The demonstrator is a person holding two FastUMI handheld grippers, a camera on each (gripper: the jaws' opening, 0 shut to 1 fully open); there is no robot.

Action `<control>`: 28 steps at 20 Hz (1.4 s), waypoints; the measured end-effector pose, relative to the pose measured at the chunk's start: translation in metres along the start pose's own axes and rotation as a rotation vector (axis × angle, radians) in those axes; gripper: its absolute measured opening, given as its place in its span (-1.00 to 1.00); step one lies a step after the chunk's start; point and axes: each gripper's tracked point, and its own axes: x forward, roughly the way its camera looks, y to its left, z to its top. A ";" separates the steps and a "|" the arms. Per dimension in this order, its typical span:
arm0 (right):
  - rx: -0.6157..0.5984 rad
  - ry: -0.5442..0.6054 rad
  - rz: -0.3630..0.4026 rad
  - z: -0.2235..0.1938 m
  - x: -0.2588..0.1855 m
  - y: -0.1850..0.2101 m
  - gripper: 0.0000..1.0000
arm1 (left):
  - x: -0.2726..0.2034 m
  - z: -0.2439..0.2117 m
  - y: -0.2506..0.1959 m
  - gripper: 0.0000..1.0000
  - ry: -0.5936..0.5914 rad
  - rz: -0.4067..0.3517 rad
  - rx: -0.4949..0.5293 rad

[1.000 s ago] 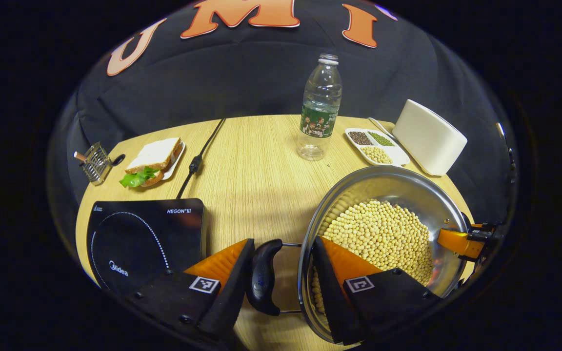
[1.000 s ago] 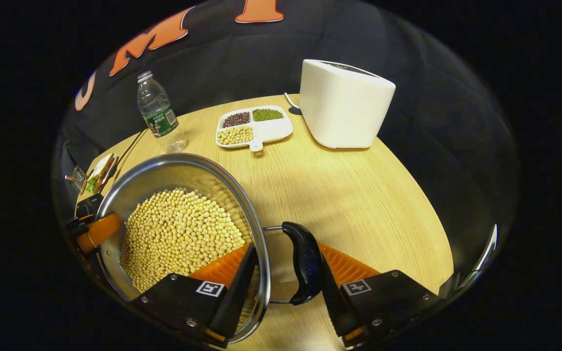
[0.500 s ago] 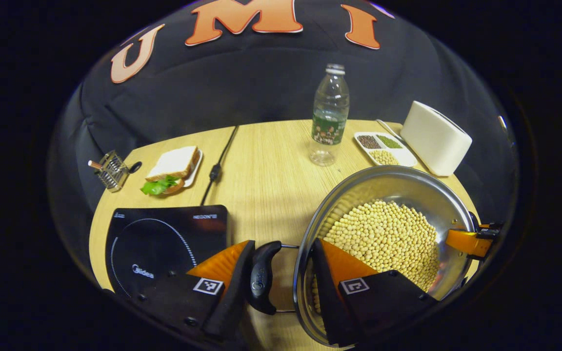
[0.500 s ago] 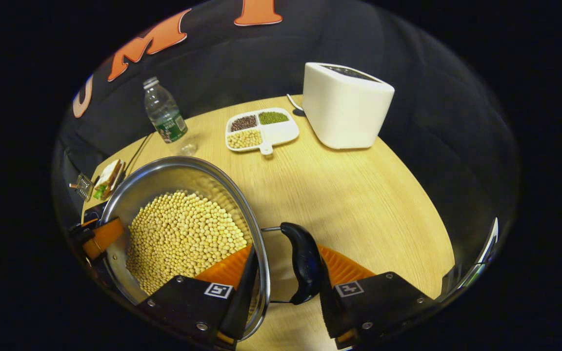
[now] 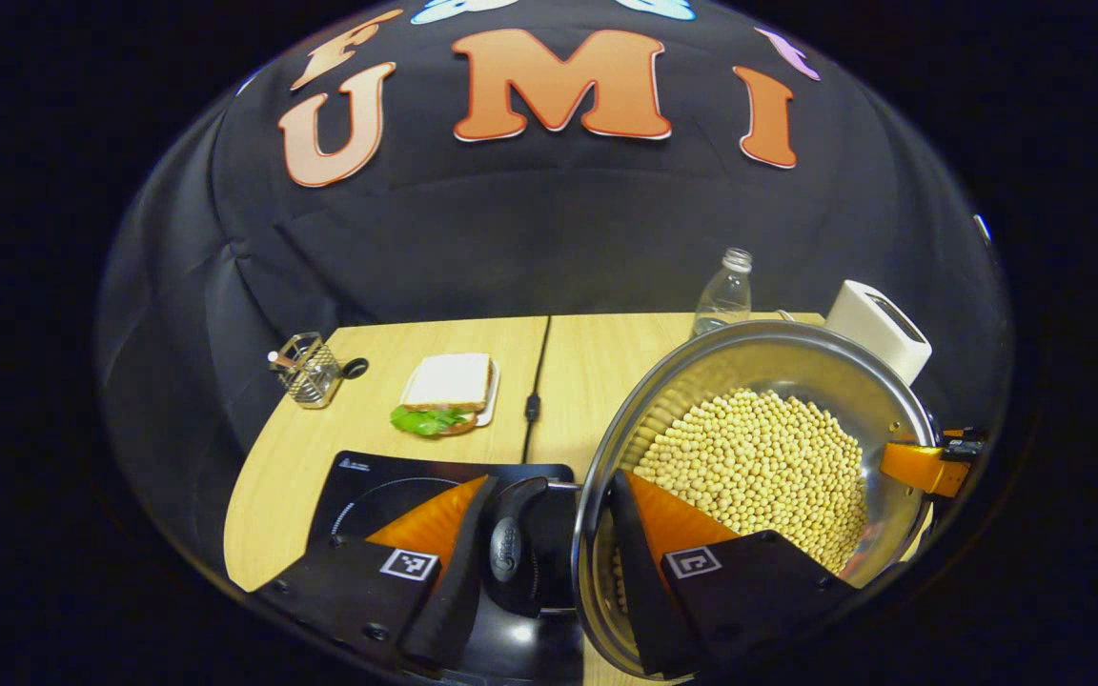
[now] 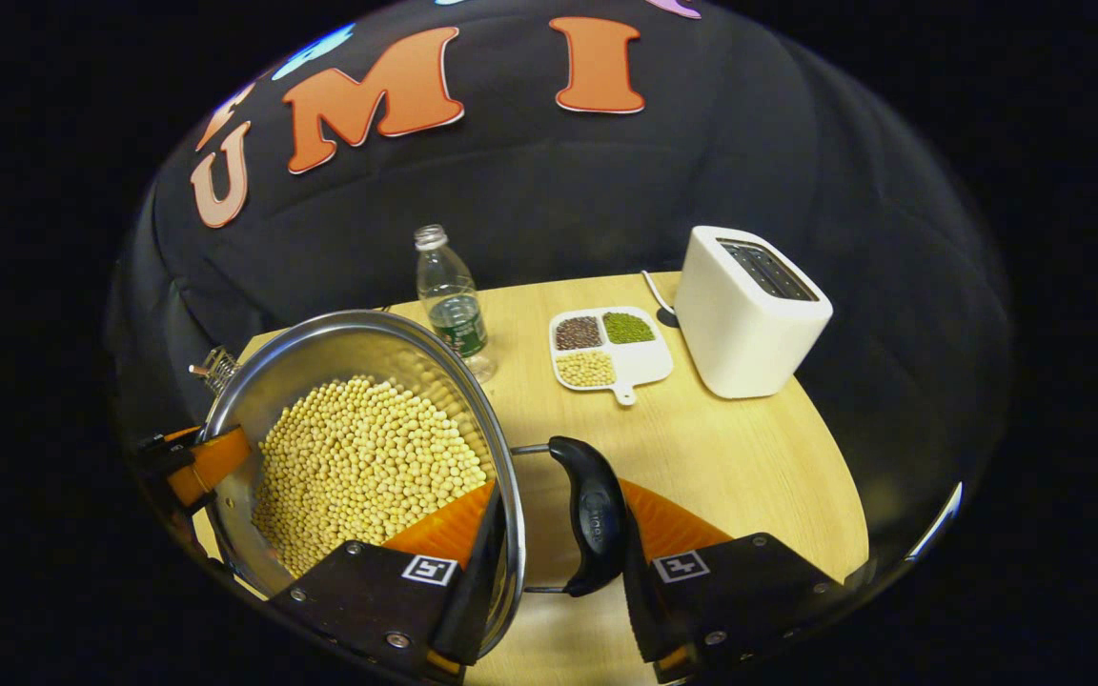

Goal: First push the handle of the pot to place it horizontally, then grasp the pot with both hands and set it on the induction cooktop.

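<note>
A steel pot (image 5: pixel 778 345) full of soybeans (image 5: pixel 759 467) hangs above the table, level. My left gripper (image 5: pixel 549 486) is shut across its left side, one finger outside the black handle (image 5: pixel 511 548) and the other inside the wall. Under that handle lies the black induction cooktop (image 5: pixel 387 481). At the pot's far rim I see the right gripper (image 5: pixel 930 467). In the right gripper view the right gripper (image 6: pixel 559 495) is shut the same way over the other black handle (image 6: pixel 592 514) and the pot (image 6: pixel 349 329) wall. The left gripper (image 6: pixel 196 462) holds the opposite rim.
A sandwich on a plate (image 5: pixel 449 391), a wire basket (image 5: pixel 306 372) and the cooktop's cable (image 5: pixel 535 381) lie behind the cooktop. A water bottle (image 6: pixel 449 305), a divided dish of beans (image 6: pixel 611 348) and a white toaster (image 6: pixel 749 314) stand on the wooden table (image 6: pixel 749 467) to the right.
Both grippers have lifted the pot off the table and carried it left; its left handle now hangs over the cooktop. The grip on each handle is unchanged.
</note>
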 end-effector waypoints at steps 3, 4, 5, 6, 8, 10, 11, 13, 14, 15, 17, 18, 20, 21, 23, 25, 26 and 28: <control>-0.007 -0.008 0.040 0.004 0.004 -0.003 0.20 | -0.020 0.015 0.009 0.41 -0.013 0.027 -0.006; -0.019 -0.019 0.057 0.004 0.005 -0.002 0.20 | -0.028 0.019 0.011 0.43 -0.015 0.037 -0.020; -0.025 -0.031 0.077 0.005 0.007 -0.002 0.19 | -0.033 0.022 0.013 0.43 -0.012 0.051 -0.035; -0.037 -0.041 0.099 0.003 0.012 -0.001 0.15 | -0.039 0.028 0.015 0.43 -0.020 0.063 -0.046; -0.057 -0.046 0.134 0.000 0.022 0.000 0.14 | -0.056 0.034 0.022 0.41 -0.030 0.094 -0.043; -0.077 -0.042 0.162 0.002 0.027 0.003 0.13 | -0.075 0.045 0.030 0.41 -0.034 0.127 -0.038; -0.089 -0.037 0.173 0.001 0.031 0.004 0.10 | -0.082 0.046 0.029 0.43 -0.032 0.138 -0.049; -0.112 -0.041 0.196 0.002 0.040 0.006 0.10 | -0.093 0.049 0.029 0.43 -0.024 0.159 -0.081; -0.122 -0.040 0.207 -0.001 0.045 0.011 0.10 | -0.096 0.051 0.030 0.43 -0.022 0.170 -0.094; -0.129 -0.037 0.219 -0.001 0.051 0.012 0.10 | -0.097 0.049 0.032 0.43 -0.020 0.182 -0.103; -0.143 -0.032 0.237 0.001 0.058 0.010 0.10 | -0.104 0.046 0.031 0.43 -0.016 0.202 -0.115; -0.150 -0.027 0.243 0.006 0.057 0.008 0.10 | -0.104 0.047 0.028 0.39 -0.013 0.212 -0.122; -0.162 -0.025 0.255 0.013 0.057 0.005 0.10 | -0.107 0.047 0.024 0.39 -0.011 0.227 -0.133; -0.168 -0.024 0.260 0.016 0.058 0.003 0.10 | -0.107 0.046 0.023 0.43 -0.009 0.235 -0.137; -0.178 -0.014 0.268 0.013 0.061 0.003 0.10 | -0.108 0.043 0.024 0.39 0.000 0.245 -0.152; -0.190 -0.003 0.271 0.009 0.063 0.004 0.10 | -0.112 0.041 0.022 0.43 0.023 0.249 -0.172; -0.195 0.001 0.270 0.009 0.063 0.004 0.10 | -0.113 0.041 0.021 0.41 0.029 0.249 -0.183; -0.203 0.010 0.269 0.010 0.063 0.005 0.10 | -0.116 0.041 0.021 0.44 0.044 0.248 -0.203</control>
